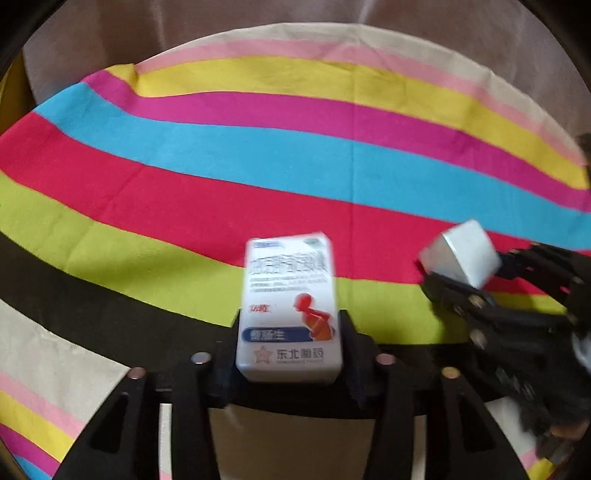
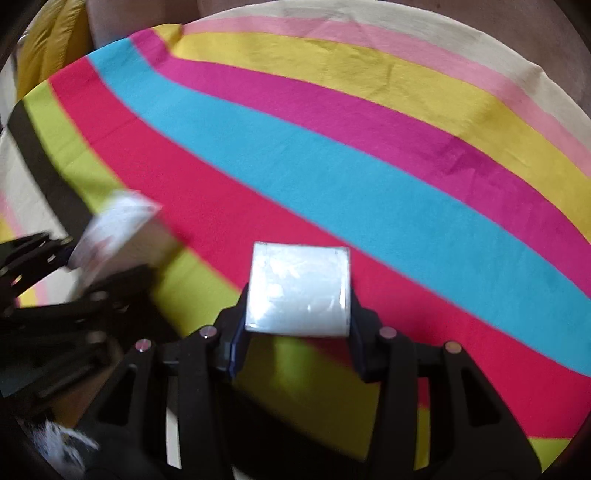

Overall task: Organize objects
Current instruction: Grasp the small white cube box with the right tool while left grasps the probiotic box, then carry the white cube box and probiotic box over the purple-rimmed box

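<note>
My left gripper [image 1: 290,332] is shut on a white medicine box [image 1: 288,295] with a red figure and a blue label, held upright between its black fingers above the striped cloth [image 1: 258,166]. My right gripper [image 2: 297,314] is shut on a plain white box [image 2: 299,288] with a glossy face. In the left wrist view the right gripper [image 1: 461,284] and its white box [image 1: 461,258] show at the right edge. The right wrist view shows the left gripper [image 2: 107,266] at the left with the blurred medicine box [image 2: 118,229].
The cloth [image 2: 332,166] has bands of green, red, blue, magenta, yellow, pink and cream, with a black band at its near edge. A beige surface [image 1: 295,22] lies beyond its far edge. Something yellow [image 2: 51,44] stands at the far left.
</note>
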Tool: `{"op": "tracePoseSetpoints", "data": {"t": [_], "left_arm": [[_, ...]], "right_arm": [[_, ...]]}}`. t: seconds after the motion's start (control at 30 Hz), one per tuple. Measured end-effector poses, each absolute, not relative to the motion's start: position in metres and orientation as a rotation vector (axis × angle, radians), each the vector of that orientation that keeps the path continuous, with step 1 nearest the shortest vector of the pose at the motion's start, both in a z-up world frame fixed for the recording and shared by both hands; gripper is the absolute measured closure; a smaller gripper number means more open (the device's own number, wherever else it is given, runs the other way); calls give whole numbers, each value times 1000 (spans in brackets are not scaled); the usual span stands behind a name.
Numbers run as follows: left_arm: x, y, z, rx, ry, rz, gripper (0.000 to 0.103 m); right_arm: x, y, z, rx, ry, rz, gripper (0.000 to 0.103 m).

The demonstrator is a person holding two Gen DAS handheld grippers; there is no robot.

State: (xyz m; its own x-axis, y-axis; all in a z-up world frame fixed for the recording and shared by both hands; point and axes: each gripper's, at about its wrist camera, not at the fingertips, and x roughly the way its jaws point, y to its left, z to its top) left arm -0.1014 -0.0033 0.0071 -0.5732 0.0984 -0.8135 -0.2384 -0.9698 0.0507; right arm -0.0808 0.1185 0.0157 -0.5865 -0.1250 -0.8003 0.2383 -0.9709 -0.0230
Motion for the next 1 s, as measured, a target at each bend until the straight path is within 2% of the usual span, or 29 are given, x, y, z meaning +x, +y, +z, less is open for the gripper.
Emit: {"op": "tracePoseSetpoints", "data": {"t": [0.07, 0.13, 0.17, 0.43, 0.57, 1.0], "left_arm": [[-104, -1, 5, -1319, 253, 2646, 44], [-107, -2, 4, -1324, 197, 2634, 46], [-105, -3, 3, -1322, 165, 2625, 62], [-45, -8, 5, -1294, 20, 2624, 62], [-23, -16, 11, -1300, -38, 2637, 61], [53, -36, 24, -1292, -34, 2663, 61]], "right_arm": [[-64, 119, 17, 1306, 188, -2621, 54], [-53, 121, 15, 1304, 178, -2629, 54], [-57, 123, 16, 1301, 165, -2633, 54], [-55, 140, 17, 1308, 146, -2640, 54], [-28, 140, 15, 1300, 132, -2640, 54], [34, 113, 15, 1300, 159, -2624, 54]]}}
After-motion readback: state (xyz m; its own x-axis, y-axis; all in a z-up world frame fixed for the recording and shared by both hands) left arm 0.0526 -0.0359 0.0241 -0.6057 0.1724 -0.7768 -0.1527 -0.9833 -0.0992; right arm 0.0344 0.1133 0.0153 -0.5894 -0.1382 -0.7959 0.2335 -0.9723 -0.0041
